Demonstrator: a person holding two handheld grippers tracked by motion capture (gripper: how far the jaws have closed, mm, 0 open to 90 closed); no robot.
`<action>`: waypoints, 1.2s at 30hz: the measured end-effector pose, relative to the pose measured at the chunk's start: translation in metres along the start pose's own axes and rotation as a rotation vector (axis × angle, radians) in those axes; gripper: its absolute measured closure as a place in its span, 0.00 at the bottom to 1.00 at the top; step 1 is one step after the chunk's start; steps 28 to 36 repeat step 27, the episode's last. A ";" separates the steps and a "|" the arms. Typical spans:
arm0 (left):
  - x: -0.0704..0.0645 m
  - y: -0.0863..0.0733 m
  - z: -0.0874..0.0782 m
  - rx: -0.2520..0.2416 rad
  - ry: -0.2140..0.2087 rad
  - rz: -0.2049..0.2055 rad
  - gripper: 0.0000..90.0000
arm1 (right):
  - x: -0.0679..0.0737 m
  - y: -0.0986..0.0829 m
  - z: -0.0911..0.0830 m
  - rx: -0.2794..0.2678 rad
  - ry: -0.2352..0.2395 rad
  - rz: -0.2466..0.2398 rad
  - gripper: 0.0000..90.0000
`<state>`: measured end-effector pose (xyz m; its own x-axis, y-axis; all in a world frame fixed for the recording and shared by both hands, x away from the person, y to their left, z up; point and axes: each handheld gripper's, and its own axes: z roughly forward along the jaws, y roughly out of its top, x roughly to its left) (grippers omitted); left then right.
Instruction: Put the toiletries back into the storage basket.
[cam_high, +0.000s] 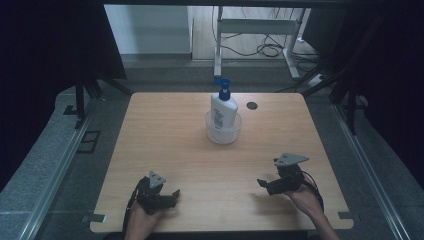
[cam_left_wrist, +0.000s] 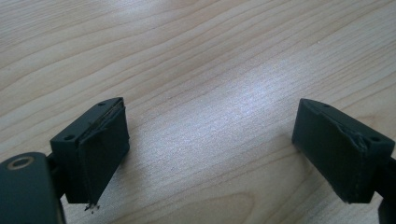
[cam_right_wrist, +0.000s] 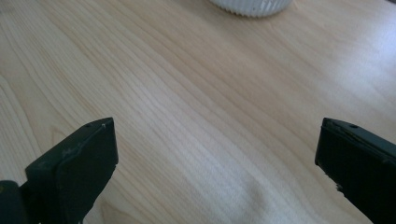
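Note:
A white pump bottle (cam_high: 223, 106) with a blue pump head stands upright inside a clear ribbed cup (cam_high: 223, 131) at the middle of the wooden table, toward the far side. The cup's ribbed base (cam_right_wrist: 252, 5) peeks in at the top of the right gripper view. My left gripper (cam_high: 172, 196) rests near the front left edge, held by a hand, its jaws wide apart over bare wood (cam_left_wrist: 210, 130). My right gripper (cam_high: 264, 186) hovers near the front right, also open with nothing between its fingers (cam_right_wrist: 79, 163).
The light wooden table (cam_high: 165, 135) has a small round hole (cam_high: 251, 105) at the far right of the bottle. Dark curtains flank both sides. Metal frame legs and cables (cam_high: 270, 47) lie on the floor beyond the far edge.

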<state>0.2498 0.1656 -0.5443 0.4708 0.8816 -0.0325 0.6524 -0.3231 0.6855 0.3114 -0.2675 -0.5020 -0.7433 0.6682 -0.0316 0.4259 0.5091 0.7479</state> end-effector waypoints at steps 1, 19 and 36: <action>0.000 0.000 0.000 0.000 0.000 0.000 0.12 | 0.000 -0.003 0.001 0.001 0.001 0.006 0.00; 0.000 0.000 0.000 0.000 0.002 -0.002 0.12 | 0.000 -0.038 0.019 0.069 0.009 0.036 0.00; -0.001 0.000 0.000 -0.001 0.005 -0.004 0.12 | 0.000 -0.038 0.019 0.071 0.006 0.035 0.00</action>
